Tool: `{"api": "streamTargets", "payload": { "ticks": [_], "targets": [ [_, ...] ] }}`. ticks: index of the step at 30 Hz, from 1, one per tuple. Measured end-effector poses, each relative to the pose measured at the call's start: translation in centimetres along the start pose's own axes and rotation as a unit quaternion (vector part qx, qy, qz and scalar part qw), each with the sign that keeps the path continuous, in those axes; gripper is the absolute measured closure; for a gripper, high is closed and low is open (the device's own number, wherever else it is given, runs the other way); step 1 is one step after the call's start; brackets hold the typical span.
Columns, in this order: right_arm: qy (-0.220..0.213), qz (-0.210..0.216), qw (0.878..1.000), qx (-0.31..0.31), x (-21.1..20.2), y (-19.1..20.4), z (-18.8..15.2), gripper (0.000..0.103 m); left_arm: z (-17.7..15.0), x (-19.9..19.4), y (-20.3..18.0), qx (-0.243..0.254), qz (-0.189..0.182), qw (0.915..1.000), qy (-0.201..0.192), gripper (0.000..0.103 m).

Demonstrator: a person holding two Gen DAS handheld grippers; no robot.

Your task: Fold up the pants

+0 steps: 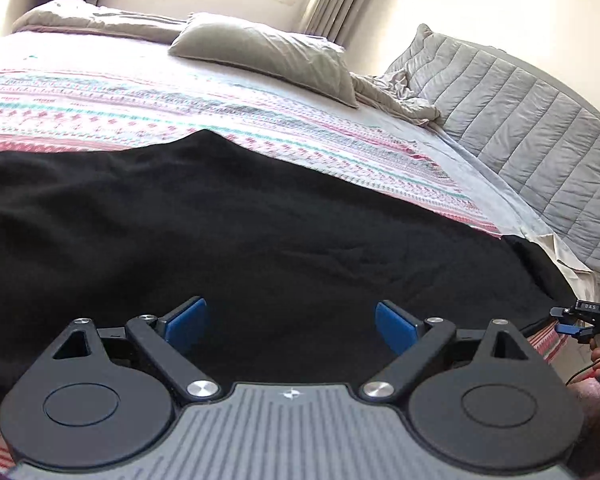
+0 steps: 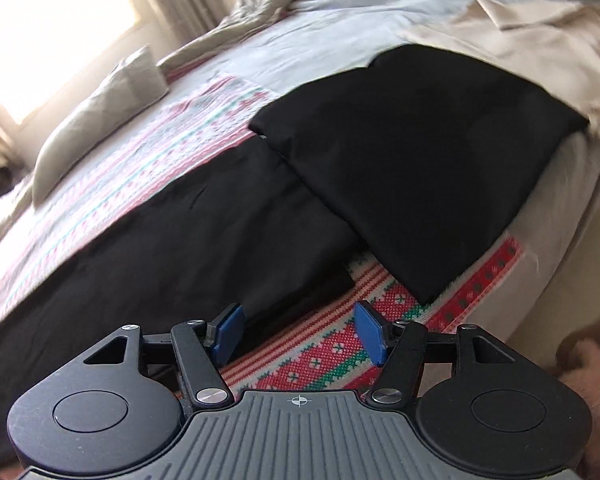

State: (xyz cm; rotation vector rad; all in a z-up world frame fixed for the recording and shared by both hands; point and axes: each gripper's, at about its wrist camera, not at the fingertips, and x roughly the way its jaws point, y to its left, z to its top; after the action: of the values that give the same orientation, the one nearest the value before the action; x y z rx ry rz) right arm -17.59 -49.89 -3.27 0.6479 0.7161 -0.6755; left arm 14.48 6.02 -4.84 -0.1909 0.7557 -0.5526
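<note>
Black pants lie spread across the patterned blanket on the bed. In the right wrist view one end of the pants is folded over on the right, and the longer part runs off to the left. My left gripper hovers over the black cloth, open wide, with nothing between its blue pads. My right gripper is open at the pants' near edge, over the blanket; its left pad is beside the black hem. It also shows small in the left wrist view as the right gripper.
The red, white and green patterned blanket covers the bed's near side. A grey pillow and crumpled sheet lie further back, with a quilted grey headboard on the right. A beige sheet hangs at the bed's corner. A bright window is behind.
</note>
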Motion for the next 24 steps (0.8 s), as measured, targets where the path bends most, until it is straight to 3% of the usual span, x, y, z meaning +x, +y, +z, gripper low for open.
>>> {"api": "streamTargets", "payload": {
  "ticks": [5, 6, 10, 13, 18, 24],
  "targets": [
    [-0.037, 0.001, 0.998, 0.05, 0.9, -0.1, -0.3, 0.043, 0.4, 0.8, 0.0, -0.016, -0.006, 0.9998, -0.007, 0.009],
    [-0.045, 0.0, 0.997, 0.061, 1.0, 0.0, -0.3, 0.047, 0.4, 0.8, 0.0, -0.021, -0.005, 0.9997, -0.008, 0.009],
    [-0.065, -0.019, 0.995, 0.074, 1.8, 0.9, -0.3, 0.08, 0.9, 1.5, 0.1, -0.032, 0.0, 0.9993, -0.017, 0.009],
    [-0.071, -0.02, 0.995, 0.07, 2.1, 1.8, -0.3, 0.089, 1.4, 1.9, 0.3, -0.038, 0.004, 0.9991, -0.016, 0.009],
    [-0.086, -0.021, 0.996, -0.006, 1.5, 6.1, 0.5, 0.09, 2.1, 3.0, 0.7, -0.063, -0.011, 0.9979, -0.006, 0.011],
    [-0.079, -0.001, 0.988, -0.131, 0.5, 15.2, 0.9, 0.09, 2.7, 4.3, 0.7, -0.096, -0.051, 0.9941, 0.007, 0.018]
  ]
}}
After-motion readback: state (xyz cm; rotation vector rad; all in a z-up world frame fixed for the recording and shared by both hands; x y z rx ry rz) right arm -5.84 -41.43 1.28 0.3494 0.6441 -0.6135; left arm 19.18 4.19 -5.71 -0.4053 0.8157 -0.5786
